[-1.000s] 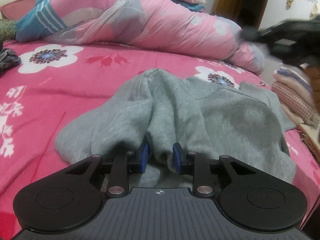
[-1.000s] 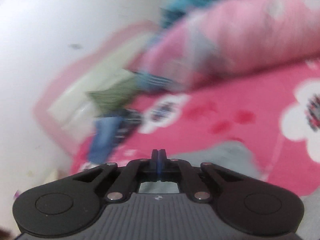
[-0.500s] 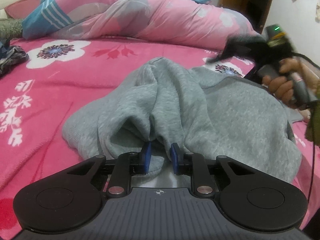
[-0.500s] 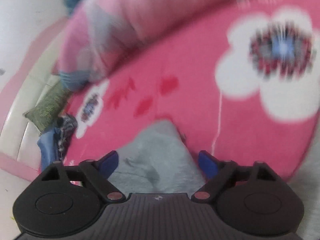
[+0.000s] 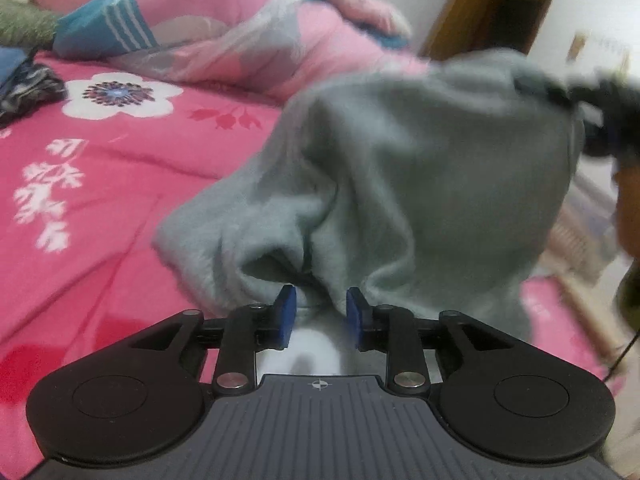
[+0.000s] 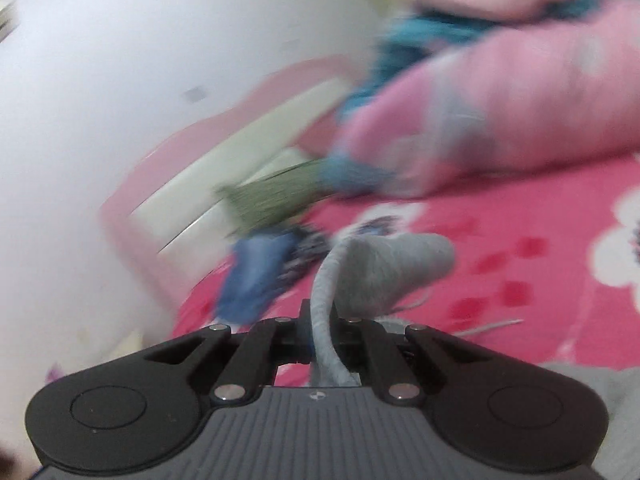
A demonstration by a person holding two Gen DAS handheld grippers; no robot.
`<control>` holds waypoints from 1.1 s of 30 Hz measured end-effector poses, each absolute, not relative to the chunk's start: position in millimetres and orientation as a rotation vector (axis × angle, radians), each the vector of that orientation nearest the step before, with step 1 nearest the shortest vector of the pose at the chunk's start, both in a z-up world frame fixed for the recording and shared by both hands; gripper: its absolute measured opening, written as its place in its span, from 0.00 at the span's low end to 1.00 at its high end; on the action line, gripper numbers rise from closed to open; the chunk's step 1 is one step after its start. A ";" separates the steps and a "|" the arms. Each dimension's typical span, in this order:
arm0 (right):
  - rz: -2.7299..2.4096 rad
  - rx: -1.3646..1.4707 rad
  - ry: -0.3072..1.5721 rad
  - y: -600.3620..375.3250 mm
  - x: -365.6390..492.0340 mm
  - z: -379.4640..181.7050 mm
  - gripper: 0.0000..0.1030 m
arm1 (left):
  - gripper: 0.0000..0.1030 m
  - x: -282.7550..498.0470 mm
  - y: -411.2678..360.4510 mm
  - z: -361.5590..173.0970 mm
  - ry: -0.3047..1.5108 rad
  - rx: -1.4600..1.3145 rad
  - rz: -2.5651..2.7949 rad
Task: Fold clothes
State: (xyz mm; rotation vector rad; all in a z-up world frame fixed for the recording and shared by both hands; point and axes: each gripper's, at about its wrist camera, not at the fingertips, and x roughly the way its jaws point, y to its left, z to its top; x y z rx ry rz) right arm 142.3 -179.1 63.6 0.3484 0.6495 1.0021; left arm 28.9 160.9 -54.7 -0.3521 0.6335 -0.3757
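A grey sweatshirt hangs lifted over the pink flowered bedspread, stretched between my two grippers. My left gripper is shut on a bunched fold of its near edge, fabric filling the gap between the blue pads. My right gripper shows blurred at the upper right of the left wrist view, holding the raised far corner. In the right wrist view my right gripper is shut on a grey hem of the sweatshirt, which curls up past the fingers.
A rolled pink and teal quilt lies along the back of the bed. Dark and blue clothes and a green pillow sit near the pink headboard. Folded clothes lie blurred at the right edge. A wooden door frame stands behind.
My right gripper opened over the sweatshirt's far corner, shut on it and raised it. The sweatshirt has risen off the bed. My left gripper kept its hold and moved little.
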 end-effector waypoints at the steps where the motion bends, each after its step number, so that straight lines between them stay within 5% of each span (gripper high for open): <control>1: 1.044 0.302 0.643 -166.5 124.1 69.0 0.03 | 0.29 19.3 168.5 -49.7 0.619 -0.381 -0.385; 12: 1.193 -0.205 0.655 -54.0 -60.4 0.7 0.03 | 0.70 -57.2 220.2 -37.2 0.588 -0.608 -0.485; 19: 1.033 -0.069 0.634 -66.9 -78.3 -24.4 0.03 | 0.72 -77.7 227.5 -61.6 0.586 -0.743 -0.511; 25: 0.970 0.005 0.554 -67.7 -90.8 -27.1 0.03 | 0.92 -86.9 216.9 -62.8 0.526 -0.725 -0.533; 31: 0.969 -0.097 0.513 -48.5 -102.3 -41.6 0.03 | 0.92 -64.3 205.6 -83.8 0.569 -0.779 -0.463; 33: 0.974 -0.122 0.493 -47.6 -105.7 -43.9 0.03 | 0.77 -59.3 206.8 -93.5 0.584 -0.822 -0.444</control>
